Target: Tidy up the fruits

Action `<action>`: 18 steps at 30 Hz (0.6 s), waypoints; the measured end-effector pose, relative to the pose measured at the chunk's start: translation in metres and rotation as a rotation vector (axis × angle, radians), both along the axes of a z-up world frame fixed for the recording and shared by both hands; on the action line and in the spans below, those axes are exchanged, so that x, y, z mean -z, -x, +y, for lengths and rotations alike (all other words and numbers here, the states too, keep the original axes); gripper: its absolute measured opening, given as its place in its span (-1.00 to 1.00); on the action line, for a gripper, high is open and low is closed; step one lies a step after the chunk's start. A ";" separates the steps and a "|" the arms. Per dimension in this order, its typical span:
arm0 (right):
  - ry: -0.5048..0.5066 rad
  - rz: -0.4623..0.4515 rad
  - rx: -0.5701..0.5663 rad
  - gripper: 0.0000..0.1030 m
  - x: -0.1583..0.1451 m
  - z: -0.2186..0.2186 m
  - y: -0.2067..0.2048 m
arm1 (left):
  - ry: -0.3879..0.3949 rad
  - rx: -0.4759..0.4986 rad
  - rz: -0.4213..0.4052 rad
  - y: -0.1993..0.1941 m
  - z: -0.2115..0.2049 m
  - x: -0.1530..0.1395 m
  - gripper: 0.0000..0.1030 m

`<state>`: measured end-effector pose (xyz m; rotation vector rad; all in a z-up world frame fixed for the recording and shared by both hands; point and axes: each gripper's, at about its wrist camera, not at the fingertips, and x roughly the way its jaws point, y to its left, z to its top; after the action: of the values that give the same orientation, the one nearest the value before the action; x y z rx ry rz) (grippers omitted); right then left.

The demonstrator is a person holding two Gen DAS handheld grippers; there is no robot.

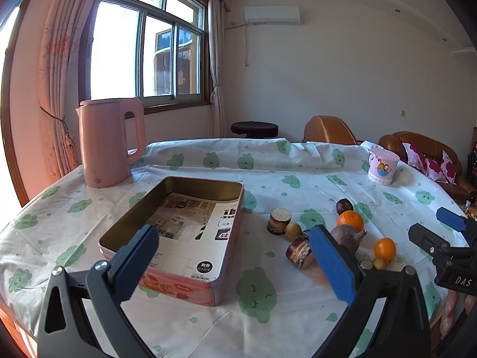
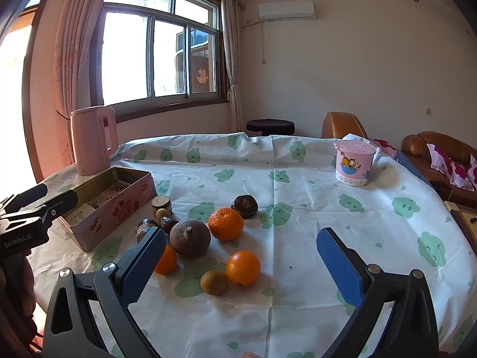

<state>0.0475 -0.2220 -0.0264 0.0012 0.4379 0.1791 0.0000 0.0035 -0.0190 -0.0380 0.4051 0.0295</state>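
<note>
Both tongs [image 1: 235, 265] [image 2: 241, 265] agape over green-patterned tablecloth [image 2: 298, 185], fruit [image 2: 225, 223] beside pink tin [image 1: 226, 268].

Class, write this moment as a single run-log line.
stage: start | left gripper: open, empty, over tin | right gripper: open, empty, above fruit | oranges on tablecloth | tin holds paper only

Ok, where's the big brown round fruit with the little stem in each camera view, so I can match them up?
Left wrist view: the big brown fruit sits right of centre, partly hidden behind the left hand-held gripper's right finger, just below an orange.
Right wrist view: left of centre, beside the same orange.
Shared landmark: the pink tin box, left of the fruit in both.
</note>
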 end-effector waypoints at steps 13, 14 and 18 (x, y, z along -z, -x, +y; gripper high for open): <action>-0.076 0.122 0.040 0.67 0.027 -0.030 -0.027 | -0.012 0.048 0.052 -0.012 -0.019 0.014 1.00; -0.081 0.134 0.032 0.66 0.029 -0.030 -0.030 | -0.013 0.053 0.055 -0.012 -0.020 0.014 1.00; -0.095 0.181 -0.005 0.48 0.034 -0.024 -0.040 | -0.011 0.071 0.056 -0.012 -0.024 0.014 1.00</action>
<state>0.0870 -0.2456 -0.0608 0.1105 0.6100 0.2056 0.0119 -0.0201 -0.0334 -0.0122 0.4623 -0.0376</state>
